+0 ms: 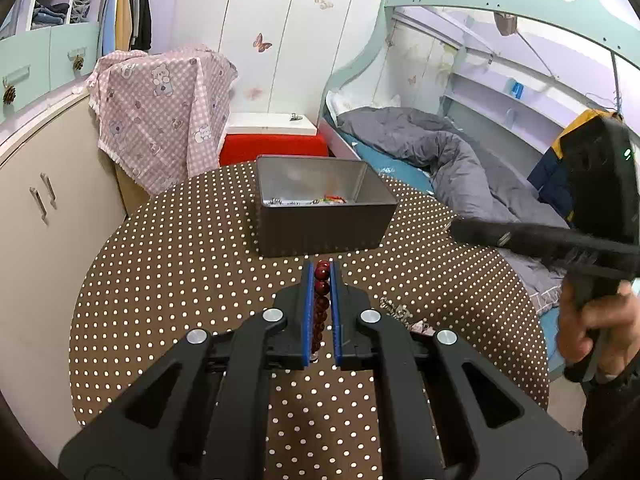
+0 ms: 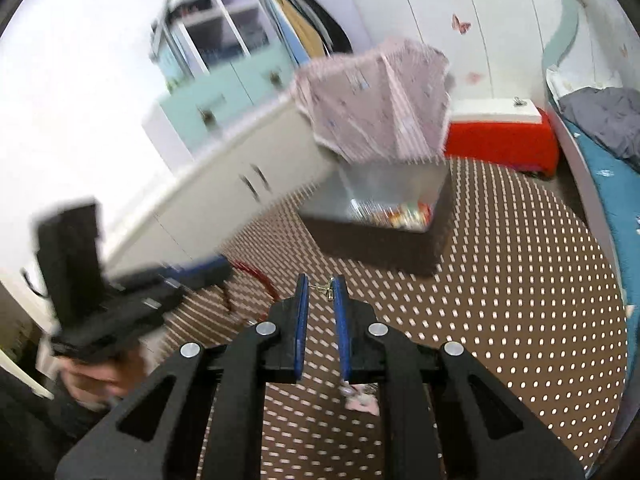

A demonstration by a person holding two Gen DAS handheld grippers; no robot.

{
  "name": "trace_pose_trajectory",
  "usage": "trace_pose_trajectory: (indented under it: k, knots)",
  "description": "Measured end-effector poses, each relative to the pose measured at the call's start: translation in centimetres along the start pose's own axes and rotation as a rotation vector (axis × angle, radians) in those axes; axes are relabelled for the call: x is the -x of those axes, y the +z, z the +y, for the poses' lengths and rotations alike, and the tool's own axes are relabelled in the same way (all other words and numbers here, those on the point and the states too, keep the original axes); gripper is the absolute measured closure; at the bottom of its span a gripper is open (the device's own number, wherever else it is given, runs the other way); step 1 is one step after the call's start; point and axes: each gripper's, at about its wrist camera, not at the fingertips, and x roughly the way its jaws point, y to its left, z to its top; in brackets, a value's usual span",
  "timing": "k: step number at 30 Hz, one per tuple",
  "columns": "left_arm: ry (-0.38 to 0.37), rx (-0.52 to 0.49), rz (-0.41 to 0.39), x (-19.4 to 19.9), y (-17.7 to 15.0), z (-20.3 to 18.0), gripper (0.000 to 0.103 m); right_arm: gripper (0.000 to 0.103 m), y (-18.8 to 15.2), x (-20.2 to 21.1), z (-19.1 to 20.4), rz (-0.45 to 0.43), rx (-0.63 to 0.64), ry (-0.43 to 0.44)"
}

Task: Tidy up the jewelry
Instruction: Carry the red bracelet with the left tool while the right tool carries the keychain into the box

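Pinching a bracelet (image 1: pixel 322 290) of dark red beads between blue pads: left claw (image 1: pixel 322 266), clenched on it just above the bench (image 1: pixel 180 280). Straight ahead of that claw, a little apart: an open grey box (image 1: pixel 320 228) on the bench, colourful pieces lying in its bottom. Just right of the left claw, flat on the bench: a silvery chain (image 1: pixel 396 308) with a pink bit (image 1: pixel 420 325) beside it. Farther right and higher: right claw (image 1: pixel 456 229), blurred, held by the right hand (image 1: pixel 592 328). Beyond the bench: bed (image 1: pixel 460 168) to the right, red stool (image 1: pixel 272 148) behind the box, pink cloth (image 1: pixel 160 108) to the left.

Seen from the right wrist only: right claw (image 2: pixel 321 284) with a narrow gap between its pads and a small metal clasp (image 2: pixel 329 290) at the tips, close to the right pad. Cannot tell whether pinched or merely seen past the pads. Under the right finger, a pale pink scrap (image 2: pixel 364 404), blurred. Left of this claw: left claw (image 2: pixel 208 270) in the left hand (image 2: pixel 92 380), the bracelet (image 2: pixel 256 276) drooping from it as a red loop, a droop hidden in the left view by that claw's own fingers. Ahead and slightly right: the box (image 2: pixel 380 248), its contents plainer here, though smeared.
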Motion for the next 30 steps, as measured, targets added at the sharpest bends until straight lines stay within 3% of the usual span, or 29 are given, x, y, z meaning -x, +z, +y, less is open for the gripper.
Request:
trace_pose_trajectory:
  k: [2,4,8,12,16,18,20,22,27,28,30]
  knots:
    - [-0.003,0.000,-0.009,0.3,0.1,0.0,0.095,0.092,1.1,0.7,0.5,-0.023,0.002,0.013]
    - [-0.004,-0.004,-0.015,0.5,0.3,-0.1,0.095,0.089,1.6,0.3,0.7,0.005,0.044,-0.054]
    - [-0.009,-0.010,-0.010,0.6,0.2,-0.5,0.095,0.069,-0.9,-4.3,0.7,0.188,0.147,-0.245]
    - [-0.010,-0.009,0.004,0.4,-0.1,-0.5,0.095,0.069,-3.5,-8.0,0.9,0.295,0.208,-0.290]
    - [-0.006,-0.007,0.005,0.5,-0.2,-0.4,0.095,0.091,-5.1,-9.5,2.5,0.340,0.295,-0.330]
    - [-0.005,-0.002,0.005,0.5,-0.1,-0.4,0.095,0.092,-5.1,-9.4,3.0,0.345,0.307,-0.356]
    - [-0.003,-0.002,0.005,0.5,-0.1,-0.4,0.095,0.092,-4.8,-8.7,2.8,0.322,0.277,-0.344]
    - [-0.005,-0.001,0.004,0.5,0.0,-0.4,0.095,0.092,-3.8,-6.8,2.2,0.255,0.196,-0.260]
    - [-0.004,-0.003,-0.008,0.7,0.3,-0.5,0.095,0.092,-1.3,-2.7,2.0,0.137,0.107,-0.158]
    - [-0.005,-0.004,-0.010,0.8,0.3,-0.5,0.095,0.099,-0.7,-2.0,1.8,0.113,0.086,-0.130]
    - [-0.004,-0.005,-0.014,1.0,0.4,-0.5,0.095,0.102,0.2,-0.9,1.6,0.085,0.061,-0.097]
